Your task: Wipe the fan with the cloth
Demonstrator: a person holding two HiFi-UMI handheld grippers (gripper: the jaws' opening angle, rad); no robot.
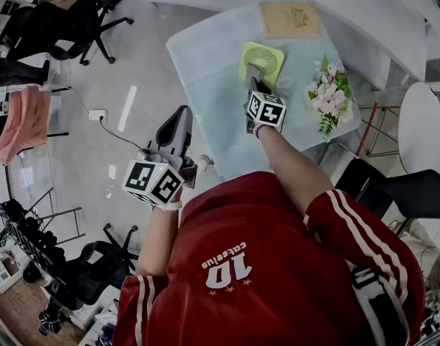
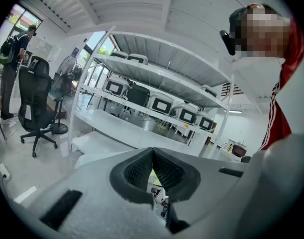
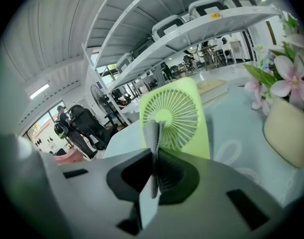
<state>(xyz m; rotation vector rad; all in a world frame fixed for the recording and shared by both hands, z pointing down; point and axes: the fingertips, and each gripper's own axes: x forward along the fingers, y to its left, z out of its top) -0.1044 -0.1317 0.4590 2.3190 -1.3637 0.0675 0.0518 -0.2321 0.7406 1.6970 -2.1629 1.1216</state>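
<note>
The table [image 1: 205,71], under a pale blue cover, fills the upper middle of the head view. At its far edge lies a flat tan book [image 1: 289,19]. The green fan [image 1: 263,58] stands nearer the middle, its round grille facing the person. To its right, close to the table's edge, a cream pot [image 3: 289,133] holds a bunch of pink and white flowers [image 1: 328,96] with green leaves (the pot itself shows only in the right gripper view).

The right gripper [image 3: 155,158] reaches over the table, straight in front of the fan. Its jaws are pressed together on a thin grey cloth [image 3: 152,133], which sticks up between them and crosses the lower middle of the grille. Whether the cloth touches the fan cannot be told.

The left gripper [image 2: 152,156] is held off the table's near left corner, above the floor. Its ribbed pads meet at the top, with nothing between them.
</note>
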